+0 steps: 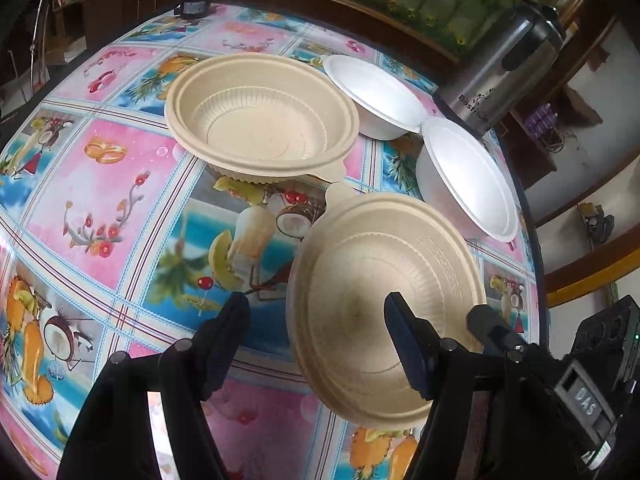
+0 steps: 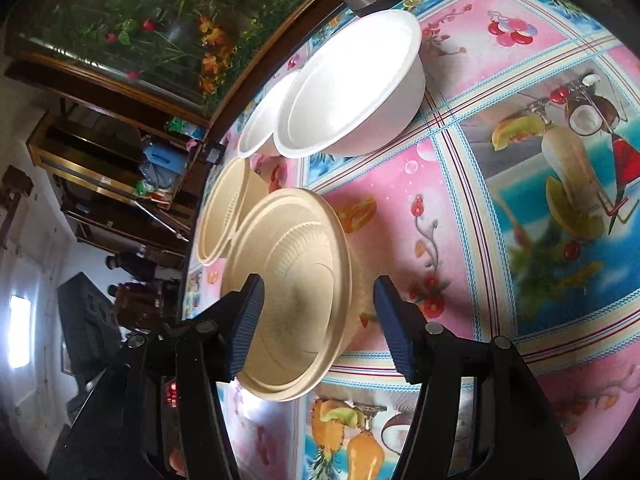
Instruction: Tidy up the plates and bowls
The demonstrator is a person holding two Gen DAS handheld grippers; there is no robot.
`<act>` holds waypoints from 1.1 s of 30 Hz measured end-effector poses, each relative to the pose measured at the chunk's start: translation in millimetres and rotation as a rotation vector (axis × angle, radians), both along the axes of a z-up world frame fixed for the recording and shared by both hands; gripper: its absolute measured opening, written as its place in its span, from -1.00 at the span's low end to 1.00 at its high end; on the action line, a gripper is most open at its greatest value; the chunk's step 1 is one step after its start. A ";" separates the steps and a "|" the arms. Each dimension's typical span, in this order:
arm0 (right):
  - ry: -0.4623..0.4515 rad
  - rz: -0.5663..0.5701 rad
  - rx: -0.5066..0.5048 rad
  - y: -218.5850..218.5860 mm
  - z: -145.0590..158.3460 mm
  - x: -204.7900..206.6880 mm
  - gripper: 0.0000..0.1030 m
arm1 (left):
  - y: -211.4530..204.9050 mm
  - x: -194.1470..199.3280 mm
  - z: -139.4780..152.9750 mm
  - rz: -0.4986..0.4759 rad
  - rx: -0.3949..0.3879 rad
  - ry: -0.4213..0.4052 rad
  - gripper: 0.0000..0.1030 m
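Nearest the left wrist camera, the left hand-held gripper stands with its black jaws apart; its right finger lies over the inside of the near tan ribbed plastic bowl and its left finger over the desk, beside the rim, with no clear grip on it. That bowl is tilted, with a small tab on its far rim, and sits close to the desk's right edge. Behind it to the left stands a stack of matching tan ribbed bowls, upright, with a rim tab pointing toward the near bowl; the two are just apart. To the right come two white foam bowls, the farther one upright and the nearer white foam bowl by the desk's edge, close together. Beside them stands a steel flask printed "Bosrium".

In the right wrist view, the right hand-held gripper has its blue-padded jaws apart astride the near tan bowl's rim; whether the pads press on it cannot be told. Open, colourful fruit-and-flower tablecloth stretches across the desk's left side in the left wrist view.
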State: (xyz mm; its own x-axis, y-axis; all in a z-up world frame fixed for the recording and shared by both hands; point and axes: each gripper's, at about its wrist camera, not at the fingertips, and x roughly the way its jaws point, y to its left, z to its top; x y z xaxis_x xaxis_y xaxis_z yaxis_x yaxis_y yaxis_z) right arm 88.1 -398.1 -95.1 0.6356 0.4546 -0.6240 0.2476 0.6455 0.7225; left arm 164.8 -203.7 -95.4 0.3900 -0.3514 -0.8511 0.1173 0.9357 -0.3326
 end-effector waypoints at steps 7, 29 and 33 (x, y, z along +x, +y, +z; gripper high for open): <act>0.002 -0.019 -0.082 0.7 2.1 0.4 -0.72 | -2.9 0.5 -4.2 -0.013 0.013 -0.002 -0.54; -0.043 0.015 -0.168 17.1 4.0 -4.3 -0.84 | 21.7 -26.8 2.3 -0.016 0.033 -0.050 -0.78; -0.056 0.014 -0.182 32.1 8.3 -14.6 -0.84 | 35.4 -33.0 2.1 -0.016 0.026 -0.044 -0.78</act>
